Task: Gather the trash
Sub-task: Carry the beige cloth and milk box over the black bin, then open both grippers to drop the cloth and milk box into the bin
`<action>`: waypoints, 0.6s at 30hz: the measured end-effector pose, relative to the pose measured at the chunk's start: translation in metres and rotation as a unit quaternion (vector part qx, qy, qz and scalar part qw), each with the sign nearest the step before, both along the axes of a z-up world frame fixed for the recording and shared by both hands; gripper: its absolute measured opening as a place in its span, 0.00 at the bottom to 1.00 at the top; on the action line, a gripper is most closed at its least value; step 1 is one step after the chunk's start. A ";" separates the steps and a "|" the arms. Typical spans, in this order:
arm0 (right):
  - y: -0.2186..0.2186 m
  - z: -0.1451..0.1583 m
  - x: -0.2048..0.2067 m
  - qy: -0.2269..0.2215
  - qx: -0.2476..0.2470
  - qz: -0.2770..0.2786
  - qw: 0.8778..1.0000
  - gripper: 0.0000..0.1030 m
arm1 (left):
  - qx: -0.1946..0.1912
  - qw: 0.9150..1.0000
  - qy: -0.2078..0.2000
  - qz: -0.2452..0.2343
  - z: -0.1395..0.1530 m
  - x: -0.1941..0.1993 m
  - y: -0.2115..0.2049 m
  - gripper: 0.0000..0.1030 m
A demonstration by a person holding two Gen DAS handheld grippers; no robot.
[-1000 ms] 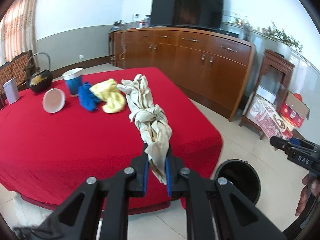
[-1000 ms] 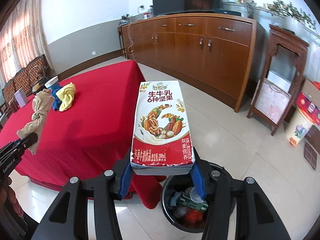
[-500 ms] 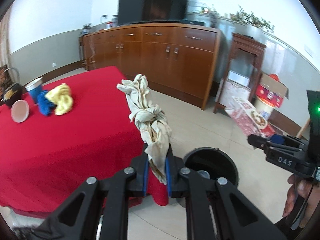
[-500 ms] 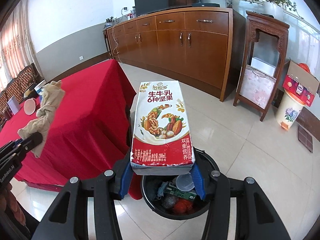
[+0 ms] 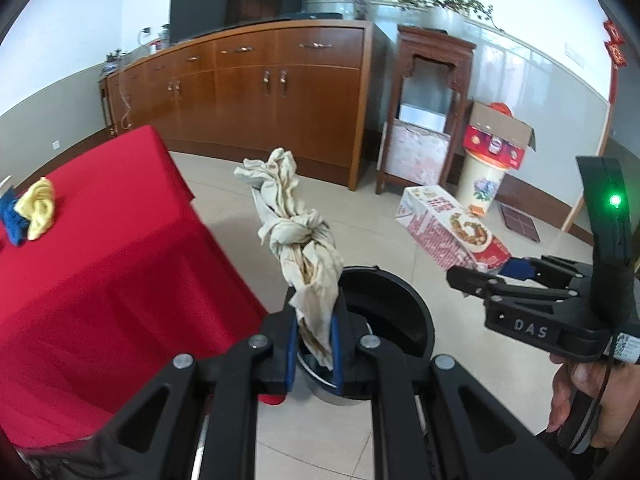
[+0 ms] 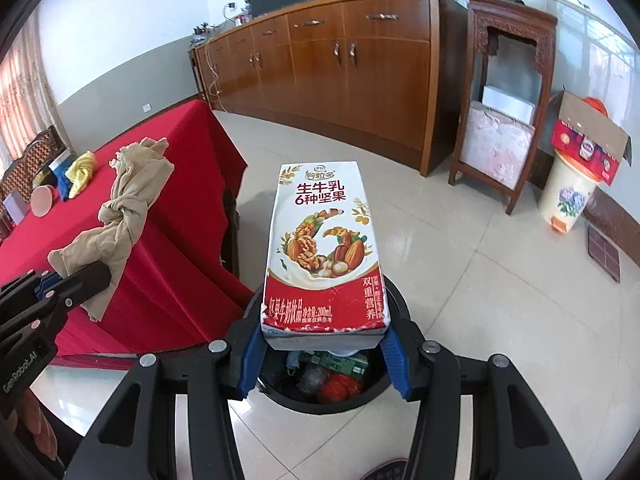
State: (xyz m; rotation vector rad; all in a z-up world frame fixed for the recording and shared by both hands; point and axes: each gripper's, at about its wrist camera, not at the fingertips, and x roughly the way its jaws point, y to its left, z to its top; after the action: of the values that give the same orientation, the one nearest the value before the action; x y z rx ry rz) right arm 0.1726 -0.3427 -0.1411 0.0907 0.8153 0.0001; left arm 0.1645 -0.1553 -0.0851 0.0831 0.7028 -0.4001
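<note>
My left gripper (image 5: 314,340) is shut on a knotted beige rag (image 5: 298,236), which sticks up and away from the jaws. Just beyond it on the tiled floor stands a black trash bin (image 5: 394,300). In the right wrist view my right gripper (image 6: 320,352) is shut on a red-and-white milk carton (image 6: 324,248), held directly over the same bin (image 6: 276,390), whose inside shows several pieces of rubbish. The left gripper with the rag (image 6: 124,208) appears at the left of that view, and the right gripper with the carton (image 5: 452,228) at the right of the left wrist view.
A table with a red cloth (image 5: 100,264) stands left of the bin, carrying yellow and blue cloths (image 5: 38,212). A long wooden sideboard (image 6: 340,64), a wooden stand (image 6: 504,108), a flowered bin (image 6: 568,196) and a cardboard box (image 6: 588,140) line the far wall. A hand (image 5: 580,396) holds the right gripper.
Both grippers have swung right, away from the table and toward the bin. The bin now sits closer under the carton and just ahead of the rag. Both grips are unchanged.
</note>
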 end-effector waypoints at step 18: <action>-0.030 -0.095 0.039 0.090 -0.001 0.024 0.996 0.52 | 0.017 0.995 0.082 -0.045 -0.082 0.035 -0.045 0.14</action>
State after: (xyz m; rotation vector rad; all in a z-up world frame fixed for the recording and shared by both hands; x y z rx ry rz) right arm 0.2117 -0.3730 -0.2364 0.0700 0.9968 0.0361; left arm 0.1995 -0.2005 -0.1668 0.1153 0.8702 -0.4858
